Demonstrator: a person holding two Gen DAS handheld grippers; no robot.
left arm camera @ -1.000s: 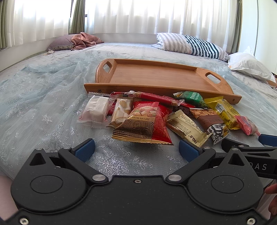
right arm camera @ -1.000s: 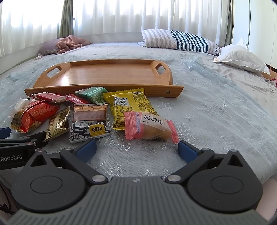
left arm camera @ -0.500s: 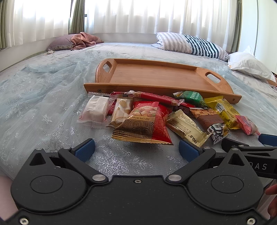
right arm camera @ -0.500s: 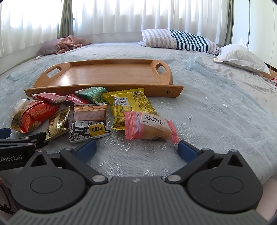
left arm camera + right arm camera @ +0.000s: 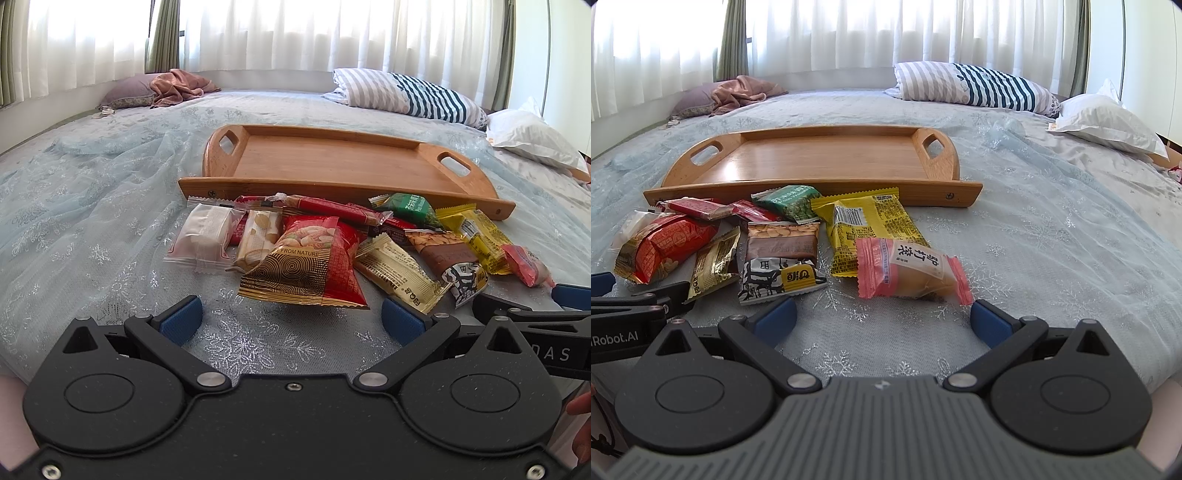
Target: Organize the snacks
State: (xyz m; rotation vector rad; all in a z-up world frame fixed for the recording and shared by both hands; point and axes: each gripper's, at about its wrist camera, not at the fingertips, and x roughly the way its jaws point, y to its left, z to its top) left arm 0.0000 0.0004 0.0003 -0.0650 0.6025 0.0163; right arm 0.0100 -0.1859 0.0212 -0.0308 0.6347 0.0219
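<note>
Snack packets lie heaped on the bed [image 5: 92, 206] just in front of the wooden tray [image 5: 332, 170], whose floor is bare. Left gripper [image 5: 291, 319] spread wide, holding nothing, facing the red peanut bag [image 5: 310, 262]. Right gripper [image 5: 882, 319] likewise wide and unloaded, near the pink packet [image 5: 912, 269]. Only the left view shows the white packet [image 5: 203, 236] clearly; the right view shows the yellow packet [image 5: 868, 225] in full.

Pink packet [image 5: 911, 268], yellow packet [image 5: 872, 223], navy-striped pillow [image 5: 975, 86], brown tray [image 5: 820, 157]
</note>
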